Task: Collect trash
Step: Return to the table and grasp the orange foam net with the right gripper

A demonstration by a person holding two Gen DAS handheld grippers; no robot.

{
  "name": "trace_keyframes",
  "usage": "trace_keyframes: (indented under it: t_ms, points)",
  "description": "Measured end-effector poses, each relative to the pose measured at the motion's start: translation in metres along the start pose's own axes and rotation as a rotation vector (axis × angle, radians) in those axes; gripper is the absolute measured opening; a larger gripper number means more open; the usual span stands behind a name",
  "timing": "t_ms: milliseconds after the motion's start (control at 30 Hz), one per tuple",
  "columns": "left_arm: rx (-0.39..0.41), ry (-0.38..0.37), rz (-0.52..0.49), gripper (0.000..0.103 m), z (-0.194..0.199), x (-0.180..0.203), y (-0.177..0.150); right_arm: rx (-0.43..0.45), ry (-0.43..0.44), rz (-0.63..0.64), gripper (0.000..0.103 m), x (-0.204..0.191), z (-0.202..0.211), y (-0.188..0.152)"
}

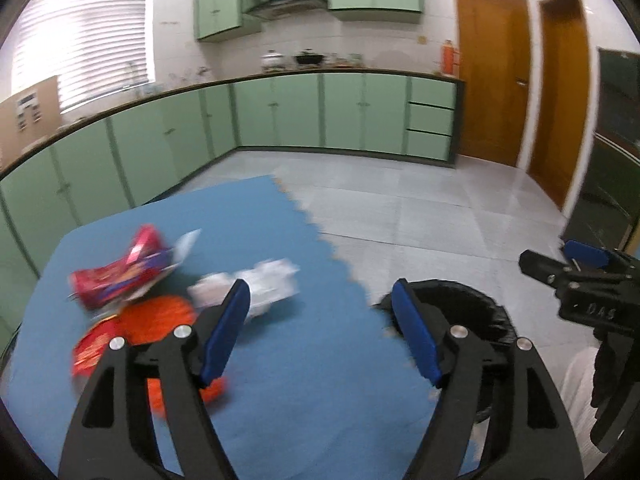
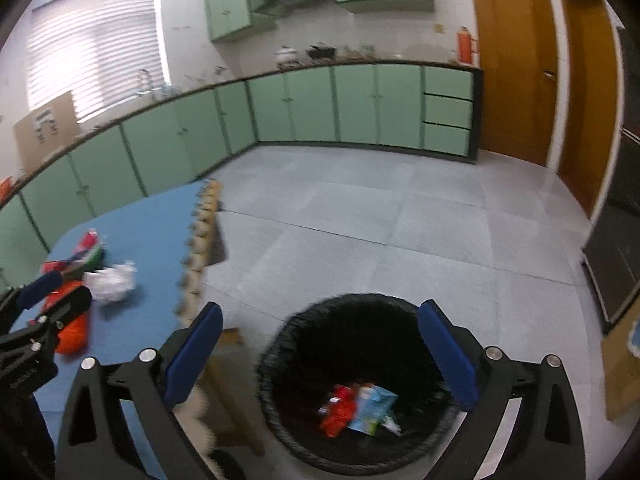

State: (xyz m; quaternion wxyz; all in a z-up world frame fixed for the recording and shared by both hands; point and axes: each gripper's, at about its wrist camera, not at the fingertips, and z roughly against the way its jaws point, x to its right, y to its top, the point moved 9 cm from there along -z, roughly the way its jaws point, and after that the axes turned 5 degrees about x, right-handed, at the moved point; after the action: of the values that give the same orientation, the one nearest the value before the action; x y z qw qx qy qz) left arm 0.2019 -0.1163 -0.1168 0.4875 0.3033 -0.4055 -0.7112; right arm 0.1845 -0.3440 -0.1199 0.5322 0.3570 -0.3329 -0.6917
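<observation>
Several pieces of trash lie on the blue foam mat [image 1: 280, 220]: a pink-red wrapper [image 1: 124, 276], crumpled white plastic [image 1: 264, 284], an orange piece [image 1: 156, 320] and a red packet [image 1: 92, 352]. My left gripper [image 1: 320, 292] hangs open above the mat with nothing between its fingers. To its right stands a black bin [image 1: 472, 312]. My right gripper [image 2: 320, 312] is open and empty over that bin [image 2: 360, 298], which holds a red wrapper [image 2: 338, 412] and a light-blue packet [image 2: 372, 404]. The white plastic [image 2: 114, 280] also shows at left.
The mat has a jigsaw edge [image 2: 200, 240] and lies on a raised surface beside the grey tiled floor [image 2: 400, 220]. Green cabinets [image 1: 280, 112] line the far walls, with wooden doors [image 1: 492, 80] at the right. A cardboard box [image 2: 624, 368] sits right of the bin.
</observation>
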Motion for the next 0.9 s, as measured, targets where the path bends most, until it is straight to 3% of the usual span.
trace_keyframes:
  t_ms: [300,500,767,900]
  points:
    - [-0.012,0.211,0.078,0.071,0.045,-0.107,-0.025,0.019,0.194,0.098,0.095,-0.113,-0.005,-0.009]
    - [-0.046,0.319,0.152,0.071,0.061,-0.177,-0.047,-0.01,0.338,0.178,0.089,-0.196,-0.015,-0.027]
    - [-0.06,0.367,0.192,0.071,0.073,-0.211,-0.065,-0.09,0.409,0.259,0.085,-0.257,-0.029,-0.059]
    - [-0.064,0.372,0.218,0.071,0.073,-0.222,-0.069,-0.118,0.403,0.305,0.085,-0.275,-0.039,-0.07]
